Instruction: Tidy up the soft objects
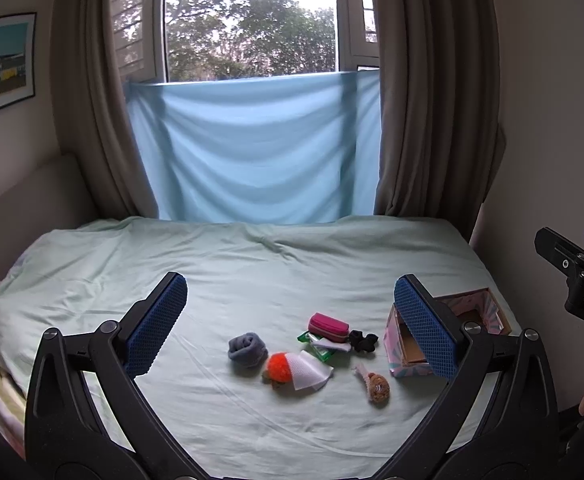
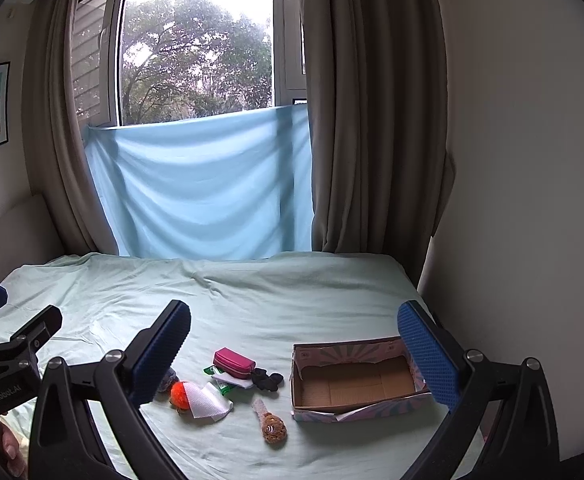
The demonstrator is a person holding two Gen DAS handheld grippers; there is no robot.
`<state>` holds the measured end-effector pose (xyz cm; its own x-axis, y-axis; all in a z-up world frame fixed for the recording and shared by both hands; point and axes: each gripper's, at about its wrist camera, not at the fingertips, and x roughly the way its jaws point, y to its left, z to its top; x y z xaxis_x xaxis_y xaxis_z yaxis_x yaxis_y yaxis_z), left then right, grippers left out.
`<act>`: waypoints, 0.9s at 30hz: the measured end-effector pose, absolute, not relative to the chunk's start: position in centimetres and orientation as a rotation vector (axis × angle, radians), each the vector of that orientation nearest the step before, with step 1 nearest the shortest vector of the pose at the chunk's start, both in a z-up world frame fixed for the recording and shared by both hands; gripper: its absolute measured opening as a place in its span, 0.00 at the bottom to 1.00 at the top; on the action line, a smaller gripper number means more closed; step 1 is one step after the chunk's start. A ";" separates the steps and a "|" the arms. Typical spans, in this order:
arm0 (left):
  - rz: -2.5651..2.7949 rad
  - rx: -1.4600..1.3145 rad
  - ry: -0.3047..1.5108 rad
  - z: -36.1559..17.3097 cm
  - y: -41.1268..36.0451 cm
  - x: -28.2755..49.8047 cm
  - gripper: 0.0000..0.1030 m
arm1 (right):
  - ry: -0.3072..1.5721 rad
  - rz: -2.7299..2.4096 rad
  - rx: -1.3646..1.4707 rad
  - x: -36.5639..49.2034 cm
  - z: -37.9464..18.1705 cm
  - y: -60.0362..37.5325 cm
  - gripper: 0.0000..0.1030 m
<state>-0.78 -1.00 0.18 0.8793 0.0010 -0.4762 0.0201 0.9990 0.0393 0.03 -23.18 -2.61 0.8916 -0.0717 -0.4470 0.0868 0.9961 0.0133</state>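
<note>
Several soft things lie on the pale green bed sheet (image 1: 251,280): a grey rolled sock (image 1: 247,349), an orange pom-pom toy (image 1: 279,366) with a white mesh pouch (image 1: 310,370), a pink zip pouch (image 1: 328,328), a black scrunchie (image 1: 363,340) and a brown knitted toy (image 1: 376,386). An open, empty cardboard box (image 2: 356,384) stands to their right. My left gripper (image 1: 289,320) is open and empty, above and short of the pile. My right gripper (image 2: 294,348) is open and empty, held near the box.
A green and white packet (image 2: 223,380) lies under the pink pouch (image 2: 233,362). A light blue cloth (image 1: 251,152) hangs under the window between brown curtains. A wall runs along the bed's right side (image 2: 532,200). Folded linens (image 1: 1,400) sit at the left edge.
</note>
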 end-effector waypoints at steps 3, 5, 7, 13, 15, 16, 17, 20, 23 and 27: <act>-0.006 0.045 0.496 0.1 -1.0 -0.7 1.00 | 0.459 -0.082 0.034 0.1 -2.6 -23.2 1.00; -0.006 0.044 0.496 0.0 -0.9 -0.7 1.00 | 0.457 -0.080 0.037 0.1 -2.7 -23.3 1.00; -0.008 0.039 0.493 0.1 -0.9 -0.7 1.00 | 0.457 -0.079 0.039 0.2 -2.8 -23.3 1.00; -0.007 0.044 0.492 -0.1 -0.8 -0.8 1.00 | 0.460 -0.074 0.042 0.1 -3.1 -23.1 1.00; -0.006 0.046 0.490 -0.1 -0.8 -0.8 1.00 | 0.459 -0.071 0.043 0.1 -3.1 -23.0 1.00; -0.007 0.047 0.489 -0.2 -0.8 -0.8 1.00 | 0.459 -0.070 0.043 0.2 -3.1 -23.1 1.00; -0.007 0.048 0.490 -0.2 -0.8 -0.8 1.00 | 0.458 -0.071 0.044 0.2 -3.1 -23.0 1.00; -0.007 0.049 0.490 -0.2 -0.9 -0.7 1.00 | 0.458 -0.071 0.043 0.2 -3.1 -23.0 1.00; -0.008 0.047 0.489 -0.3 -0.8 -0.6 1.00 | 0.458 -0.072 0.045 0.1 -3.1 -22.9 1.00; -0.008 0.044 0.486 -0.3 -0.7 -0.6 1.00 | 0.457 -0.074 0.046 0.2 -3.0 -22.9 1.00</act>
